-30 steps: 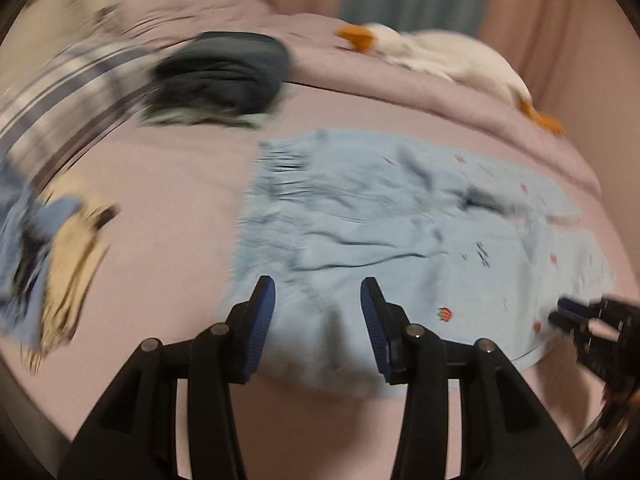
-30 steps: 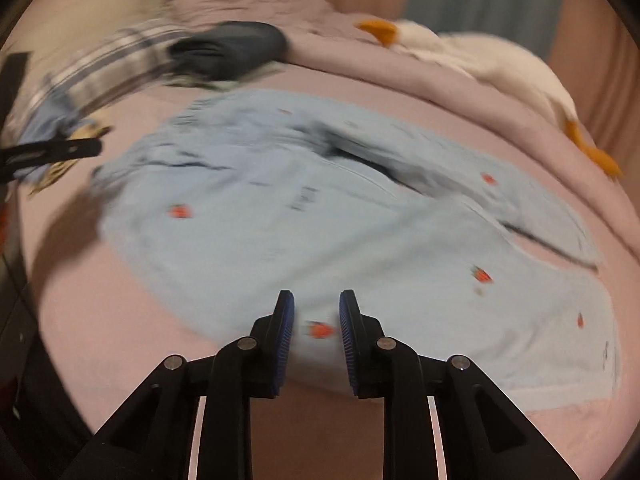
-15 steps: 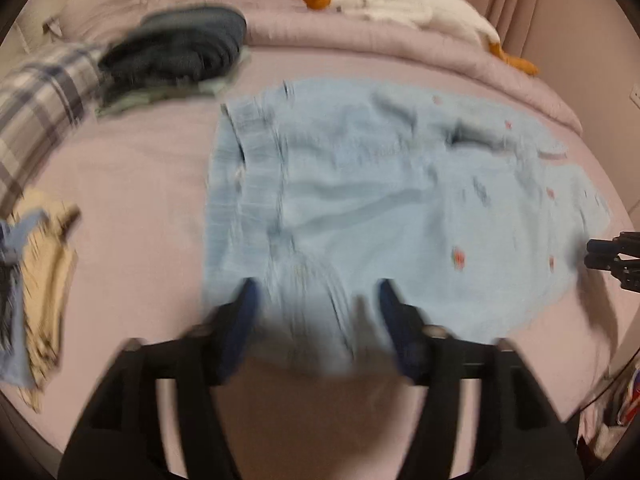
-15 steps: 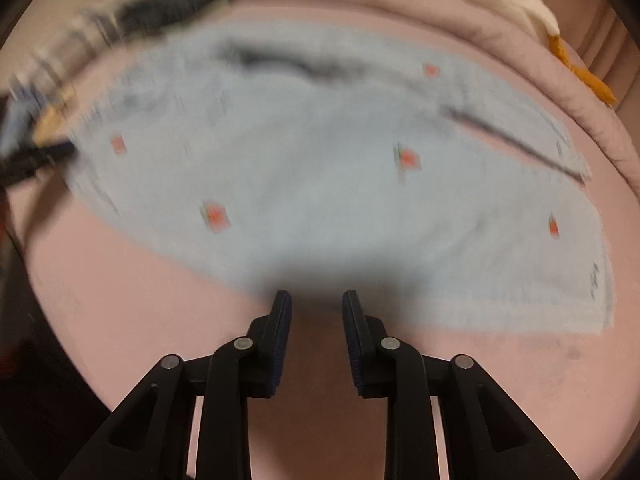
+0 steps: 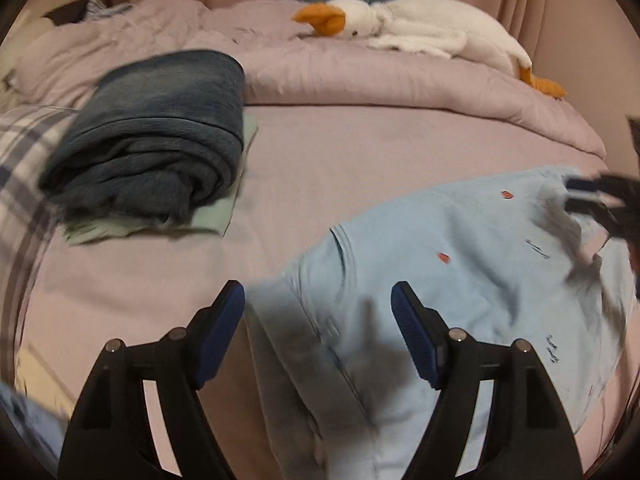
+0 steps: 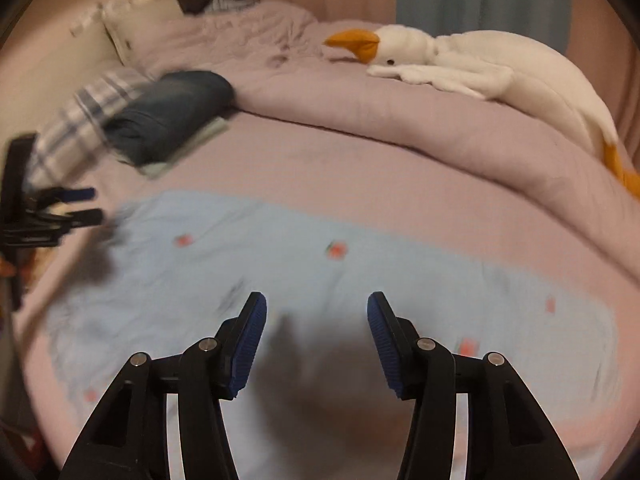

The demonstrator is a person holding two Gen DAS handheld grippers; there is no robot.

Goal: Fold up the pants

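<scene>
Light blue pants (image 5: 460,280) with small red strawberry marks lie spread on the pink bed; they also show in the right wrist view (image 6: 320,264). My left gripper (image 5: 318,300) is open, low over the waistband end, holding nothing. My right gripper (image 6: 316,312) is open, low over the near edge of the pants, holding nothing. The right gripper shows at the right edge of the left wrist view (image 5: 588,196). The left gripper shows at the left edge of the right wrist view (image 6: 76,204).
Folded dark blue clothing (image 5: 152,140) sits on a pale green piece at the left. A plaid cloth (image 5: 20,148) lies beside it. A rolled pink duvet (image 5: 400,80) and a white goose plush (image 5: 420,32) lie along the back. Curtains hang behind.
Both grippers have opened wider and dropped close to the pants. The views now tilt up toward the back of the bed. The pants lie narrower, lengthwise across the bed.
</scene>
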